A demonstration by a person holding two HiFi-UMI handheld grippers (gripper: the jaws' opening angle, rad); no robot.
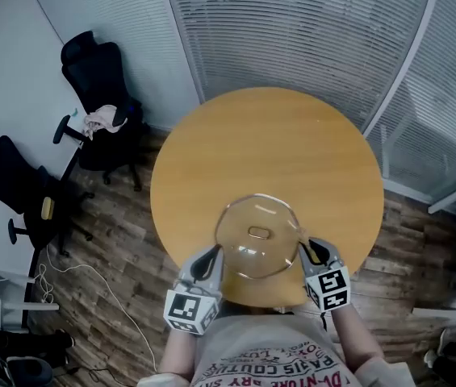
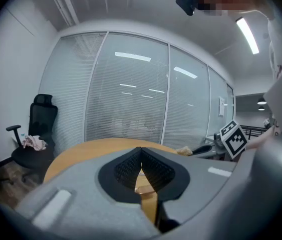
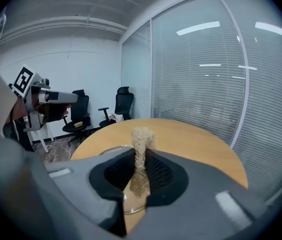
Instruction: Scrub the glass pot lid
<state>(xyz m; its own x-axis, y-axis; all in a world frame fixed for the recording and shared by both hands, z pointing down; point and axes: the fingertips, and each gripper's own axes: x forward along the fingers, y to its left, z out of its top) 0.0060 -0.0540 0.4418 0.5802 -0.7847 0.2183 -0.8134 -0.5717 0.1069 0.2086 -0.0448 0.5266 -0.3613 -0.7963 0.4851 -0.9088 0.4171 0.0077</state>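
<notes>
The round glass pot lid (image 1: 257,236), metal-rimmed with a flat handle at its middle, is held over the near edge of the round wooden table (image 1: 276,143). My left gripper (image 1: 211,260) is shut on the lid's left rim; in the left gripper view the jaws (image 2: 141,159) are pressed together, with a sliver of the lid (image 2: 143,189) below them. My right gripper (image 1: 311,252) sits at the lid's right rim, shut on a beige fibrous scrubber (image 3: 141,149) that sticks up past its fingertips (image 3: 141,160). The lid's rim (image 3: 131,207) shows beneath.
Two black office chairs (image 1: 98,75) (image 1: 14,184) stand on the wood floor at the left, one with a cloth (image 1: 102,121) on its seat. Glass walls with blinds (image 1: 308,31) close off the far side. A cable (image 1: 90,272) trails over the floor.
</notes>
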